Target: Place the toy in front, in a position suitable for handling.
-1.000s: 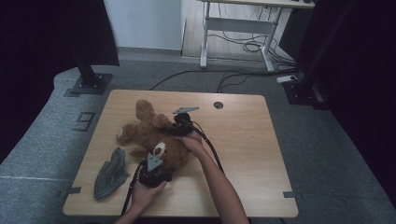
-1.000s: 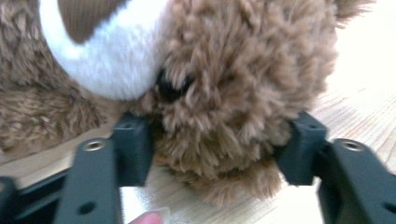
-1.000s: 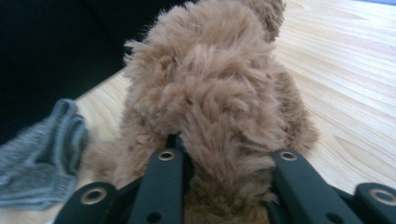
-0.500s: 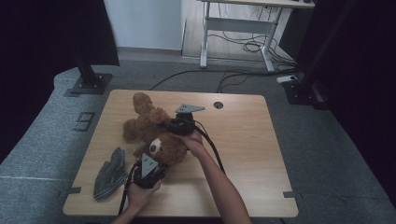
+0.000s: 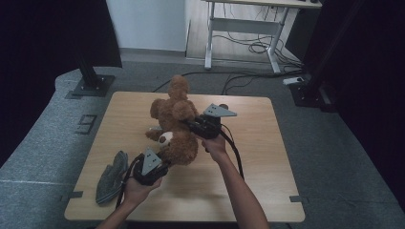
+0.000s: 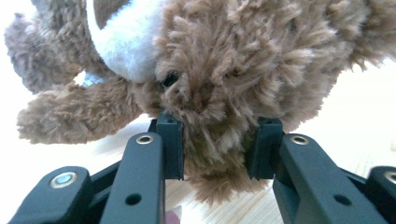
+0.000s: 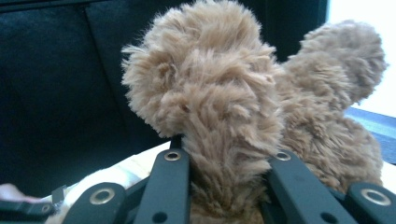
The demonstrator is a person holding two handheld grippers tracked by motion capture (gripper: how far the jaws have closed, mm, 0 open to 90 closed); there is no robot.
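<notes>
Toy: your brown plush teddy bear sat near the middle of the table, raised between your two tools, one limb pointing up toward the far edge.
Left hand-held gripper: your left hand-held gripper was at the near end of the bear; in the left gripper view its jaws were partly closed, pinching a tuft of fur at the bear's head, just below the white muzzle and dark eye.
Right hand-held gripper: your right hand-held gripper reached in from the bear's right side; in the right gripper view its jaws were squeezed onto a fluffy limb, which stood up between them.
Hands: your left hand held its tool near the table's front edge; your right hand held the other toward the middle.
Cloth: a grey crumpled cloth lay on the table at the front left, just beside your left hand and apart from the bear.
Table: light wood, on a grey carpeted floor.
</notes>
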